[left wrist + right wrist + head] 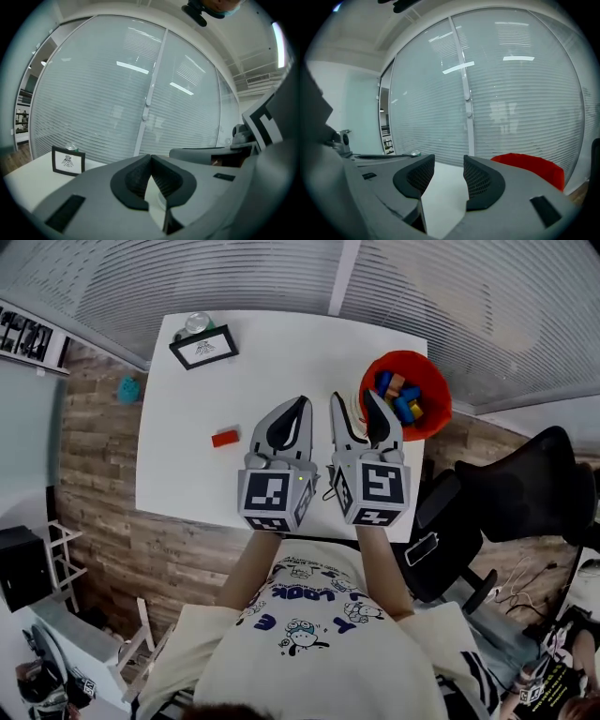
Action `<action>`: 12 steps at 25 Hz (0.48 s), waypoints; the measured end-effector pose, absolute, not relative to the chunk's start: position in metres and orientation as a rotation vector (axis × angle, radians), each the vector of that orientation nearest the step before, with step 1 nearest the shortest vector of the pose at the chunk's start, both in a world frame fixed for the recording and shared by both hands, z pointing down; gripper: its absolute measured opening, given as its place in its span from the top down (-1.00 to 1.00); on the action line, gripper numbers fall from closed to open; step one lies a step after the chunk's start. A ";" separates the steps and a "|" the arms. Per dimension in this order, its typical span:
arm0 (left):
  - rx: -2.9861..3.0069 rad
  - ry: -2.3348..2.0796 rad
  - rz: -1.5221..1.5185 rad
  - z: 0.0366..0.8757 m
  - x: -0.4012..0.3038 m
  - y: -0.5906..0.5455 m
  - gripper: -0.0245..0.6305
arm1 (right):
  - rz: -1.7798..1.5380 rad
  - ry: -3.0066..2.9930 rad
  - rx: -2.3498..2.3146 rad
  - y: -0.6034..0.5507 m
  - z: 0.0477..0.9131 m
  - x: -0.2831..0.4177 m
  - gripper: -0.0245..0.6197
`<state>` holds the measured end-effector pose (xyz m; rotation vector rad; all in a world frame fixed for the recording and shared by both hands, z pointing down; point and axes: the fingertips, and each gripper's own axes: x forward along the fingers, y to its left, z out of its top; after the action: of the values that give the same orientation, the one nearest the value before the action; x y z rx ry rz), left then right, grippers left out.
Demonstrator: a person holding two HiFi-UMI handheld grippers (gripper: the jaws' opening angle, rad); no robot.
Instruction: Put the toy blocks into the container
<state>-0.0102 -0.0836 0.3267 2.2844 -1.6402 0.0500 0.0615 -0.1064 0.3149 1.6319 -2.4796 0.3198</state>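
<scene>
Left gripper (302,405) has its jaws brought together at the tips with nothing between them – its own view shows the ribbed pads meeting (150,157) above the white table (281,362). Beside it and just apart, the right gripper (353,399) holds its jaws a moderate way apart and empty; only bare tabletop shows in the gap (449,161). Both grippers reach from the table's near edge toward the far side, their marker cubes over that near edge.

One red toy block (225,438) lies flat on the table just left of the left gripper, not touching it, and well in from the left edge. The red container (405,354) stands at the far right corner, just right of the right gripper's tips, and in the head view its rim passes the table's right edge. Blue, orange and yellow blocks (401,399) lie inside it; the right gripper view catches its red wall (529,166) at the right.

At the far left corner a black-framed picture (203,346) stands upright with a can (197,322) behind it – open white tabletop runs from there to the container. An office chair (525,493) sits off the table's right side
</scene>
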 end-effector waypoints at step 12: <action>2.111 -1.825 0.046 0.337 -0.094 -0.060 0.83 | 0.347 -2.600 1.370 -0.094 0.330 -0.030 0.33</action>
<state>-0.0939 -0.0601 0.3372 2.1109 -1.8247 0.0460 -0.0299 -0.0940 0.3297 1.3699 -2.6003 0.3475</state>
